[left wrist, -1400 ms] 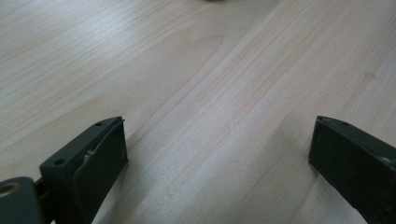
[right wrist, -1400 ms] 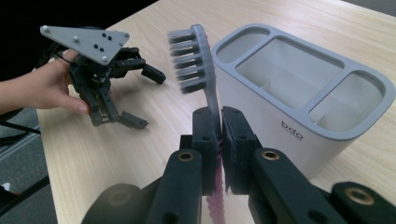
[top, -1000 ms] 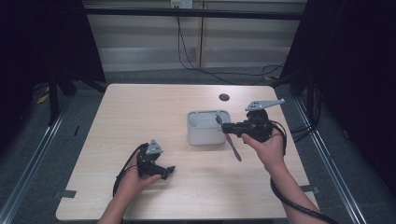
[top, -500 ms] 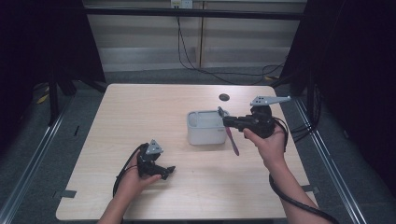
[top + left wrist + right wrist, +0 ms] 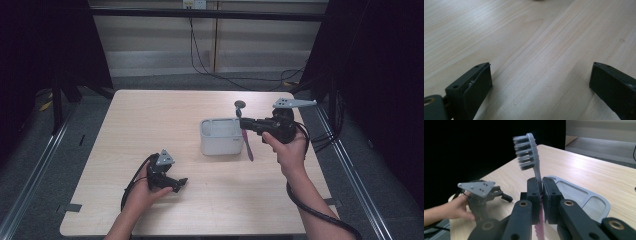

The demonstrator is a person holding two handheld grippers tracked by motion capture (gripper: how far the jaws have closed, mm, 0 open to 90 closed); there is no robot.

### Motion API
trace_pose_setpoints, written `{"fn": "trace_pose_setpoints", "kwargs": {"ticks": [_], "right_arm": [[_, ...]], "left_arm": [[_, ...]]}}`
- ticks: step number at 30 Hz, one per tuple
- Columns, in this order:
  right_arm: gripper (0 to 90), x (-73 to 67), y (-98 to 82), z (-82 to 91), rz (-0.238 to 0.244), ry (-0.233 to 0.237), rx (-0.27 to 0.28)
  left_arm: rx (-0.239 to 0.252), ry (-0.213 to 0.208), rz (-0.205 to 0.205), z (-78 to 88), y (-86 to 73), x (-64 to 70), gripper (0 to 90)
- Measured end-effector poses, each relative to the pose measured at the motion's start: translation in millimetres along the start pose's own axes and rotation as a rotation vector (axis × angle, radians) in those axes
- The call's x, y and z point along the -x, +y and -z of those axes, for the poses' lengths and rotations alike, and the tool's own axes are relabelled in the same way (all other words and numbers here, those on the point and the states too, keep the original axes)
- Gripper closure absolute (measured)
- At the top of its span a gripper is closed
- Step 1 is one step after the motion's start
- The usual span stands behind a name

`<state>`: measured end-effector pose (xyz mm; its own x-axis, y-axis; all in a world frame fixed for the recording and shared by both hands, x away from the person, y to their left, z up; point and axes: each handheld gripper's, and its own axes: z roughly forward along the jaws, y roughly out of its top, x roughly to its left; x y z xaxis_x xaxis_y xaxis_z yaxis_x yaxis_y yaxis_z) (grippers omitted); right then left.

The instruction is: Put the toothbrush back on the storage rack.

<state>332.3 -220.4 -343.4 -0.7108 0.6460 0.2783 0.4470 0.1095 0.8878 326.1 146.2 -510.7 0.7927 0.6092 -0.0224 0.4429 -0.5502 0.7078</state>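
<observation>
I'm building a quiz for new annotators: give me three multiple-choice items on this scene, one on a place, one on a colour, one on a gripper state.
1. Where is the white rectangular plastic container?
A. on the floor
B. on the wooden table
C. in a hand

2. What colour is the toothbrush's handle end?
A. pink
B. green
C. yellow

3. How is the left gripper?
A. shut on the brush
B. open
C. shut on a cable

Answers: B, it stands on the tabletop; A, pink shows below the right gripper; B, its fingers stand wide apart over bare wood.
</observation>
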Motion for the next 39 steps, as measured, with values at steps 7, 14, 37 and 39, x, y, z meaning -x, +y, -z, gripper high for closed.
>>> {"fn": "trace_pose_setpoints", "kwargs": {"ticks": [7,14,37,39], "right_arm": [[84.8,2.8,3.9,1.8,-0.004,-0.006,0.029],[84.8,3.8,8.6,2.0,-0.01,-0.002,0.052],[84.7,2.3,24.3,-4.2,0.002,-0.021,0.132],[84.8,3.5,25.6,-4.7,0.002,-0.024,0.144]], "left_arm": [[0.001,0.002,0.001,0.0,0.0,0.0,3.9],[-0.001,0.002,-0.002,0.1,0.0,-0.1,3.9],[0.0,0.002,0.0,0.1,0.0,0.0,3.9],[0.005,0.003,0.003,-0.2,0.0,0.2,3.9]]}}
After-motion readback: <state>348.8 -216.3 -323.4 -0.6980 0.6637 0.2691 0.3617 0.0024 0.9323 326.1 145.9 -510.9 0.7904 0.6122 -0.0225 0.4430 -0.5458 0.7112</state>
